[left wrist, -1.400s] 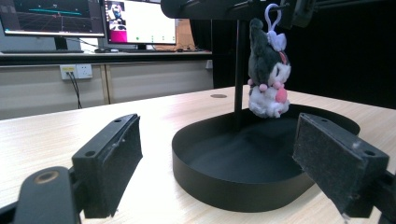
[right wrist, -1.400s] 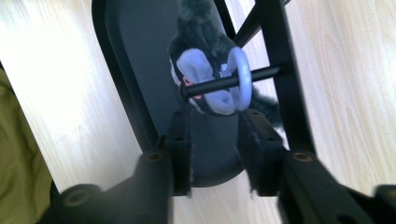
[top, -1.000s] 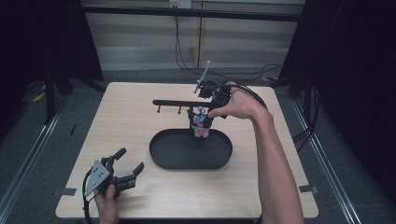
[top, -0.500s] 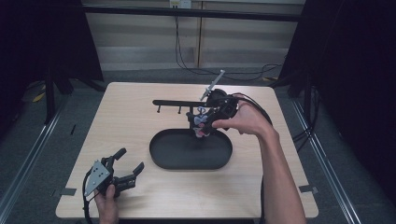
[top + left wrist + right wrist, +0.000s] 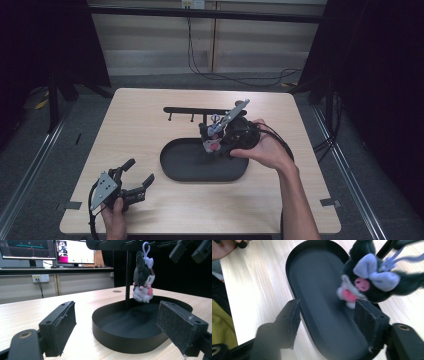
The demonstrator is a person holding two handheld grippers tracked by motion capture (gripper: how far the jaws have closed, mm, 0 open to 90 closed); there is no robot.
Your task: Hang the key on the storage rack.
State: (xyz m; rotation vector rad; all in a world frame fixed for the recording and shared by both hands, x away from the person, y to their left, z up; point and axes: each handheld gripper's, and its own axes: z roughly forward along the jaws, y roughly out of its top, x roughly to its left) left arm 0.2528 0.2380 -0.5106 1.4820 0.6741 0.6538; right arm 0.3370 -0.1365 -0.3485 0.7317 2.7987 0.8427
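A small black plush toy [image 5: 214, 134] with a lilac bow and pink face hangs by its loop from the black rack bar [image 5: 185, 110], above the black oval tray [image 5: 170, 170]. My right gripper [image 5: 212, 144] is right beside it, open, and its own view shows the plush toy [image 5: 367, 282] just past the spread pads [image 5: 368, 317] with nothing between them. My left gripper [image 5: 140, 171] rests open near the table's front left corner. From there the plush toy [image 5: 143, 280] dangles over the tray [image 5: 120, 340], and the right gripper's jaw tips [image 5: 190, 250] are at the top right.
The rack's upright post [image 5: 128, 277] rises at the far side of the tray. Two short hooks [image 5: 181, 118] hang from the bar, left of the toy. A cable [image 5: 280, 142] trails from the right gripper across the table. Monitors [image 5: 75, 251] stand beyond the table.
My right gripper has come down and toward the person from above the rack bar, tilting over beside the plush toy. The toy still hangs in the same spot. The left gripper has not moved.
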